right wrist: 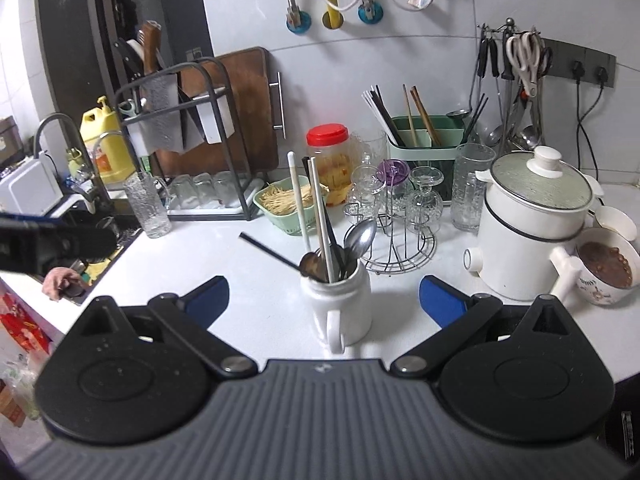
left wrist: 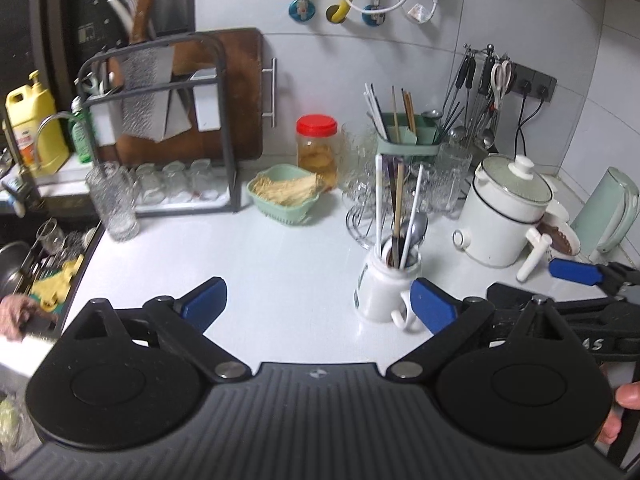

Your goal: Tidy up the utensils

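A white mug (left wrist: 383, 288) (right wrist: 341, 304) stands on the white counter and holds chopsticks (right wrist: 318, 216), white sticks and metal spoons (right wrist: 360, 240). A green utensil caddy (left wrist: 408, 140) (right wrist: 424, 140) with more chopsticks stands at the back. My left gripper (left wrist: 318, 304) is open and empty, and the mug is beside its right finger. My right gripper (right wrist: 324, 300) is open and empty, with the mug between its fingers, slightly ahead of them. One blue finger of the right gripper (left wrist: 576, 272) shows at the right of the left wrist view.
A white cooker pot (right wrist: 532, 220) and a bowl of brown food (right wrist: 604, 268) stand right. A wire glass rack (right wrist: 396, 220), a red-lidded jar (right wrist: 328, 160), a green basket (right wrist: 284, 204), a knife and board rack (right wrist: 192, 128) and the sink (left wrist: 36, 264) lie behind and left.
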